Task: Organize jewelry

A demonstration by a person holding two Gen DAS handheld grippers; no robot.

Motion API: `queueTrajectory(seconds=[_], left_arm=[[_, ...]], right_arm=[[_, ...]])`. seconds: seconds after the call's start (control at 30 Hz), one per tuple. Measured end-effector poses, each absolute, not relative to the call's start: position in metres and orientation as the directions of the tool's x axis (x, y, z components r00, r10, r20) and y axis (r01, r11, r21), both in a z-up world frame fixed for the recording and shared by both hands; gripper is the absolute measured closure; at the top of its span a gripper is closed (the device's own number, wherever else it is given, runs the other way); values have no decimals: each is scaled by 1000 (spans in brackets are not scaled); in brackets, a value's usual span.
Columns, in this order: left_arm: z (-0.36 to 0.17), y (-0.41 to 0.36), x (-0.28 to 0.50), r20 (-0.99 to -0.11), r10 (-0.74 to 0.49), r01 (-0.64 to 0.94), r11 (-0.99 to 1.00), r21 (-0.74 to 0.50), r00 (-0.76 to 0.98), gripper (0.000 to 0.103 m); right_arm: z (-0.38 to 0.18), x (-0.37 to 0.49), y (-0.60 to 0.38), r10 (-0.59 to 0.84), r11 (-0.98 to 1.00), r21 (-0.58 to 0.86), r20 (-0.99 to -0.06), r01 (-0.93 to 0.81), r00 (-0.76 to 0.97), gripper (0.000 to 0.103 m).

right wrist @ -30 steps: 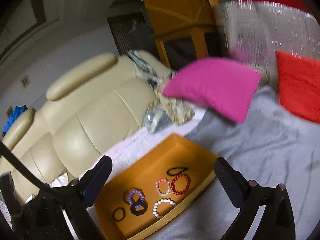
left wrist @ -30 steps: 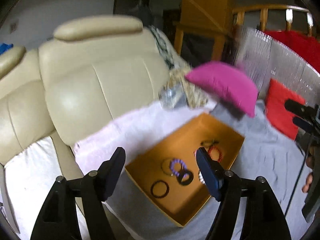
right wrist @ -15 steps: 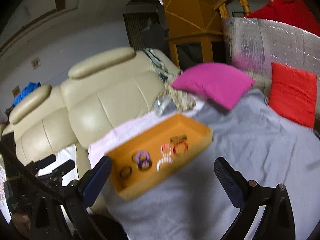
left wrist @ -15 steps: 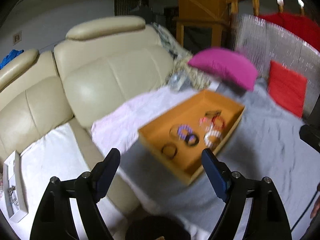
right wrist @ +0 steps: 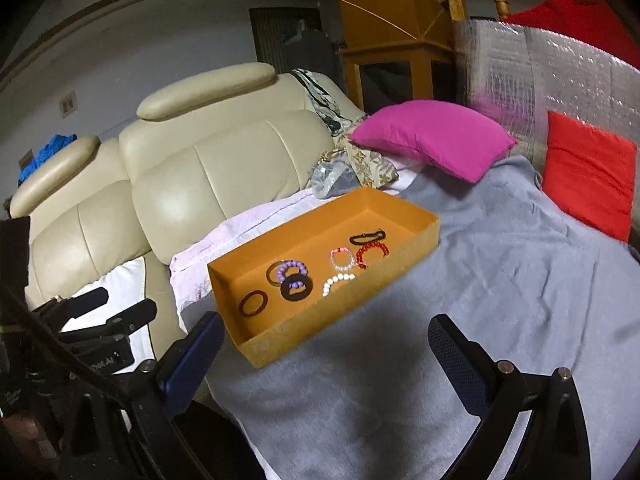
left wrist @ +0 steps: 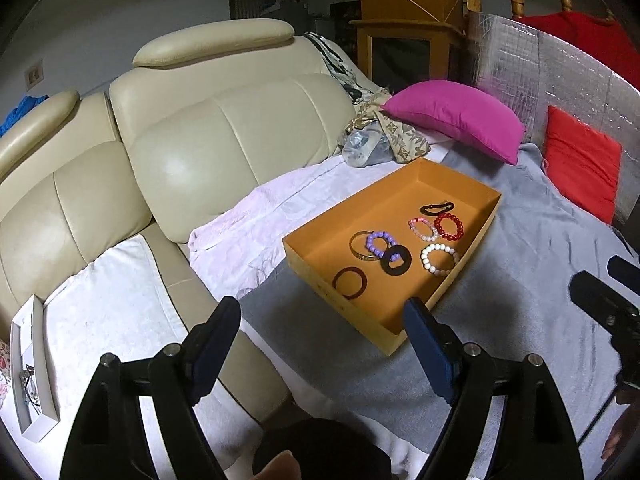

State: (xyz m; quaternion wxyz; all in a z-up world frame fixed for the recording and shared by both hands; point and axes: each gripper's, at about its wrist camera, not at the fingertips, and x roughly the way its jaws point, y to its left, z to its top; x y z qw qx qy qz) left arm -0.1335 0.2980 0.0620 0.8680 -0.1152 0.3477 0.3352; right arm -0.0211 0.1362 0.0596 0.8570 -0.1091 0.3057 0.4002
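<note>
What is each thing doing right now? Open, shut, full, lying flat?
left gripper: jaws open, holding nothing
right gripper: jaws open, holding nothing
orange box: no lid on, bracelets inside
white bead bracelet: lying flat in the box
red bead bracelet: lying flat in the box
pink pillow: lying behind the box

Left tool [left wrist: 320, 332] spread wide, empty; right tool [right wrist: 324, 344] likewise.

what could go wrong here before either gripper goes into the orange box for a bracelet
The purple bead bracelet overlaps the gold bangle and the flat black ring, so a grab may drag neighbours. The shallow orange cardboard box sits on soft grey blanket and may slide or tip if bumped.
</note>
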Motion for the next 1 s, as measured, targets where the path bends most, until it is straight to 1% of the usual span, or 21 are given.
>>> queueTrajectory(seconds=[0.2, 0.4, 1.0], left_arm=[[62, 302, -133, -683, 501, -667, 744, 28, 531, 20], [62, 305, -134, -675, 517, -676, 736, 37, 526, 19], [56, 308, -128, -695, 505, -677, 735, 37, 511, 20]], right_arm=[[56, -24, 151, 579, 676, 9, -626, -737, 523, 0], [56, -18, 155, 553, 703, 11, -637, -711, 537, 0], [57, -16, 158, 541, 712, 2, -639, -703, 546, 0]])
